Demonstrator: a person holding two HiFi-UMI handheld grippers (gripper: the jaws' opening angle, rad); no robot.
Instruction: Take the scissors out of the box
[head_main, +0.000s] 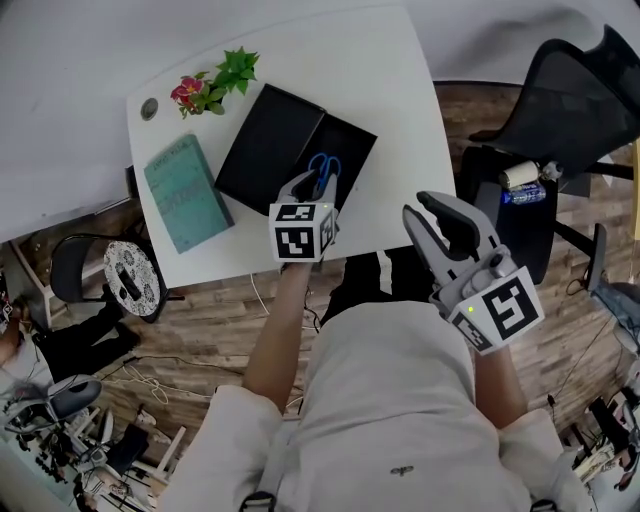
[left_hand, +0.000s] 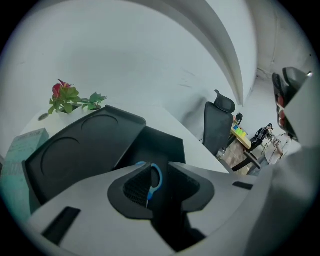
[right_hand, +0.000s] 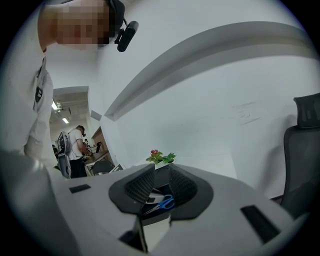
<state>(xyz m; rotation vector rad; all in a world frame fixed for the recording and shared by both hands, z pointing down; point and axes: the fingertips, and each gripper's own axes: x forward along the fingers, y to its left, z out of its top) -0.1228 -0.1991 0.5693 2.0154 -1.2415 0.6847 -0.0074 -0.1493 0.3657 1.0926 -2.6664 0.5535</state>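
Off the table's near edge, the right gripper hangs empty, jaws apart; beyond, at the open box mid-table, the left gripper lines its parted jaws up on the blue-handled scissors lying inside: clamping, then lifting, looks next

Left gripper reaches forward, right gripper held back, fingers apart.

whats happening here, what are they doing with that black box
A person holds a tool in each hand at a white table. The left tool has its jaws apart right at the blue handle of the scissors, which lie in the open black box. Nothing is gripped yet. The right tool hangs open by the table's near corner.
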